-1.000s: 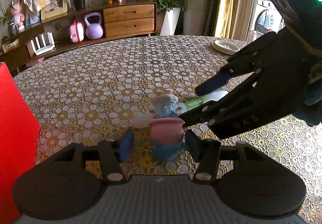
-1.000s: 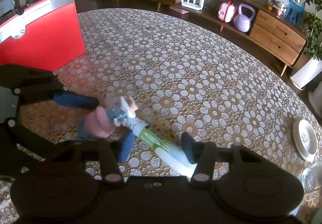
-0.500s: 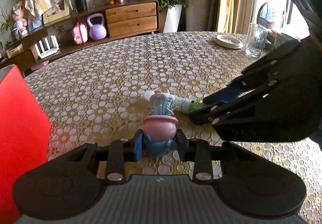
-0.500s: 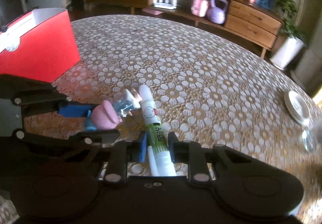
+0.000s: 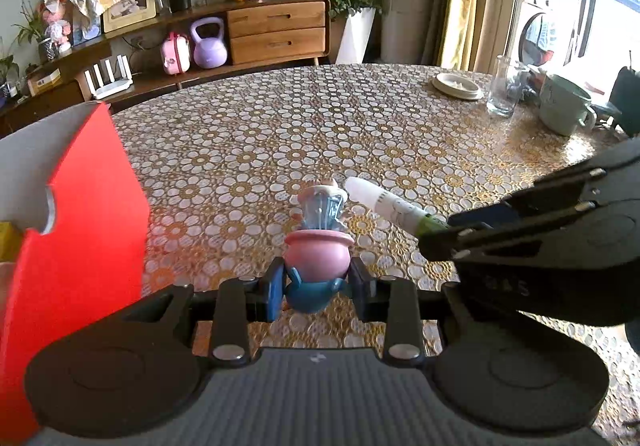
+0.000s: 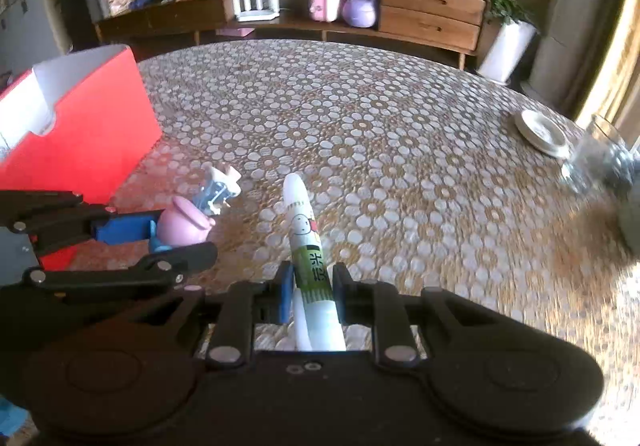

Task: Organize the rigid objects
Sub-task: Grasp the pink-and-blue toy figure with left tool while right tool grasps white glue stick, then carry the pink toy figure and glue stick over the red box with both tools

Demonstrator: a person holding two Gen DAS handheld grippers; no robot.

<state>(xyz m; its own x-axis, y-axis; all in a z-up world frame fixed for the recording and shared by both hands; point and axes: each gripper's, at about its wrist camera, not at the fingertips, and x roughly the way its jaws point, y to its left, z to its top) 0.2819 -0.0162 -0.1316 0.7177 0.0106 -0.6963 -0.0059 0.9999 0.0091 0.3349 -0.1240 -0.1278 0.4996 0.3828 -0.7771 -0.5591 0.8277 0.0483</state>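
My left gripper (image 5: 316, 288) is shut on a small toy figure (image 5: 318, 258) with a pink pot-shaped body and blue base, held above the flower-patterned tablecloth. The toy also shows in the right wrist view (image 6: 188, 219), between the left gripper's blue pads. My right gripper (image 6: 310, 290) is shut on a white and green glue stick (image 6: 308, 246) that points forward and up. The glue stick also shows in the left wrist view (image 5: 390, 205), just right of the toy. A red open box (image 5: 76, 213) stands at the left, also in the right wrist view (image 6: 84, 125).
A white saucer (image 5: 456, 83), a clear glass (image 5: 504, 89) and a pale green mug (image 5: 564, 105) stand at the table's far right. A wooden sideboard (image 5: 276, 31) with a purple kettlebell stands behind the round table (image 6: 400, 133).
Both grippers closed on their objects, the left on the toy, the right on the glue stick, and lifted them off the cloth. The red box is now nearer on the left.
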